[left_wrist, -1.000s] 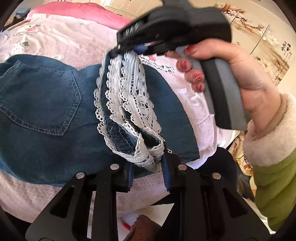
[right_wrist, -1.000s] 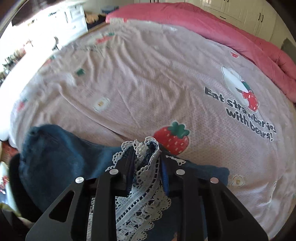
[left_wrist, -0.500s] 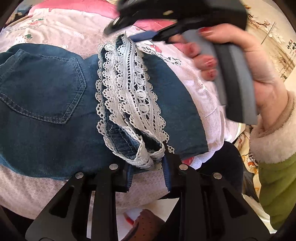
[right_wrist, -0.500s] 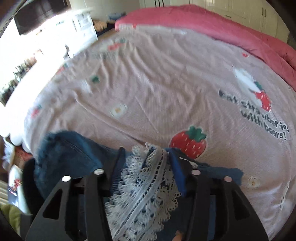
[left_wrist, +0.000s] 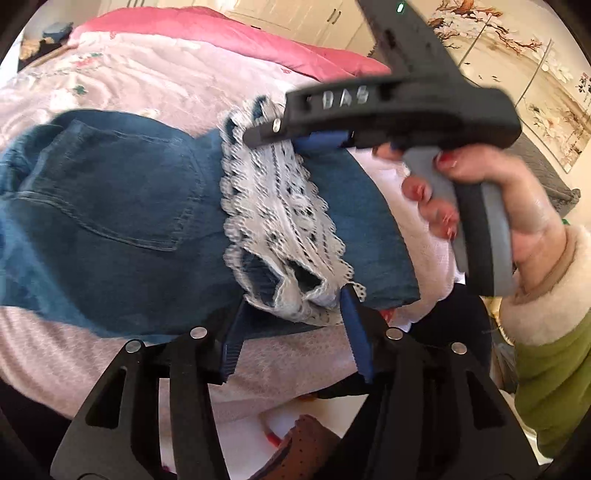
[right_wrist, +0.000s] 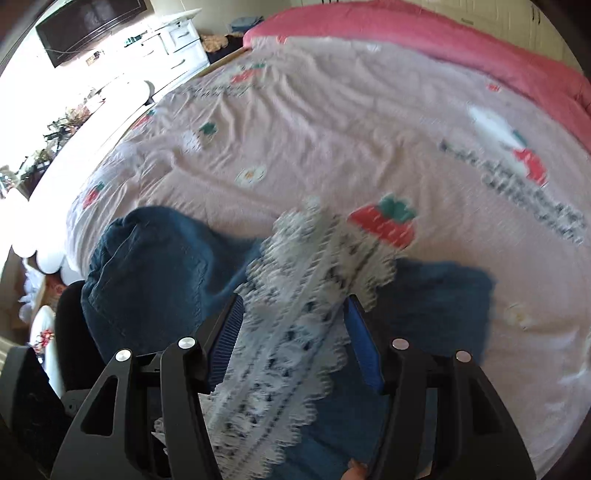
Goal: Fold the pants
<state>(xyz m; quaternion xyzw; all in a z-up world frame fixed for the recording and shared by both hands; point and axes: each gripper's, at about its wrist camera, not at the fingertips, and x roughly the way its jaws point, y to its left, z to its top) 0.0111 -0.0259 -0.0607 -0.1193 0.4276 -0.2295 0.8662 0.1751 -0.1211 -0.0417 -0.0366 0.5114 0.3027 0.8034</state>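
Left wrist view. Denim pants (left_wrist: 122,221): lying on the pink bedspread (left_wrist: 155,81), lace-trimmed hem (left_wrist: 280,221) folded over the seat, near the back pocket. Left gripper (left_wrist: 291,321): jaws opening, lace hem between them, pads clear of it. One fold judged laid.

Right wrist view. Right gripper (right_wrist: 295,328): jaws apart, released, lace strip (right_wrist: 295,332) lying loose between. Remaining, by judgement: a further fold and smoothing.

Bed: pink strawberry-print quilt (right_wrist: 332,140), darker pink blanket (right_wrist: 424,40) behind.
Wall: dark television (right_wrist: 92,26), white drawers (right_wrist: 181,37) below.
Light: bright daylight.
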